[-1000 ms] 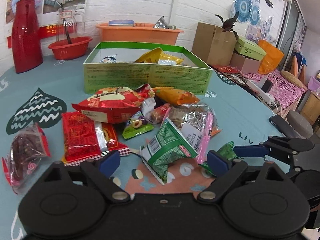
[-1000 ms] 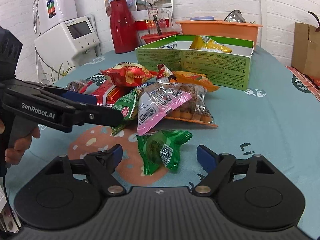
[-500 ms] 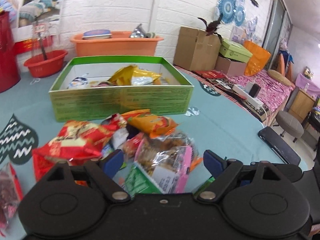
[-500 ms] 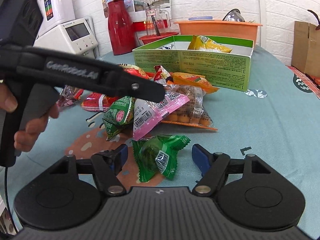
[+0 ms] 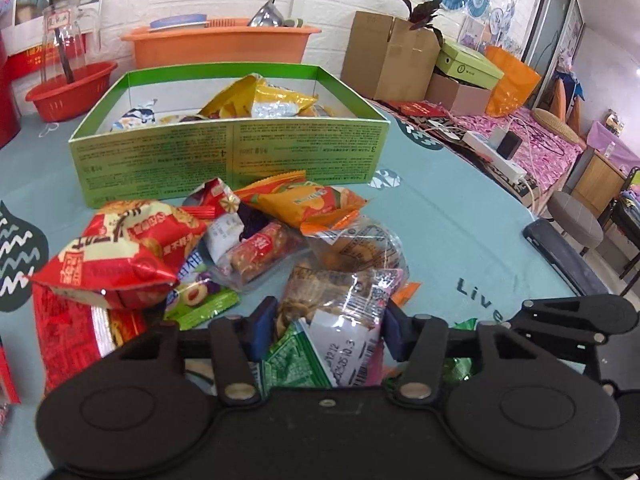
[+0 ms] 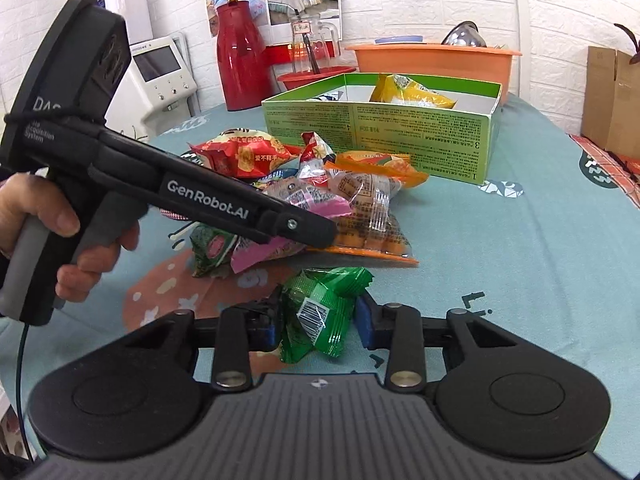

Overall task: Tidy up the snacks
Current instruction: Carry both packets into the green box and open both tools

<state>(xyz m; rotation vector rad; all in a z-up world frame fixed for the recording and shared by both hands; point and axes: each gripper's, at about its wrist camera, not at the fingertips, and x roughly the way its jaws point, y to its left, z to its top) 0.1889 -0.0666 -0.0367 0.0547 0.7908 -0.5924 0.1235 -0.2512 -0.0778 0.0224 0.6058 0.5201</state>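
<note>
With both jaws closing, the left gripper (image 5: 326, 330) pinches the clear pink-edged snack bag (image 5: 344, 304) atop the pile while the right gripper (image 6: 316, 322) squeezes the green candy wrapper (image 6: 320, 312), presumably bound for the green box (image 5: 228, 156).

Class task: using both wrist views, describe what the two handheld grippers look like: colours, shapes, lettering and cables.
Both are matte black pistol-style tools. The left gripper has a grey handle, white "GenRobot.AI" lettering along its bar, a boxy black head and a thin dark cable trailing below. The right gripper shows two round black hubs, silver pivot screws, a ribbed grey deck and blue pads.
</note>
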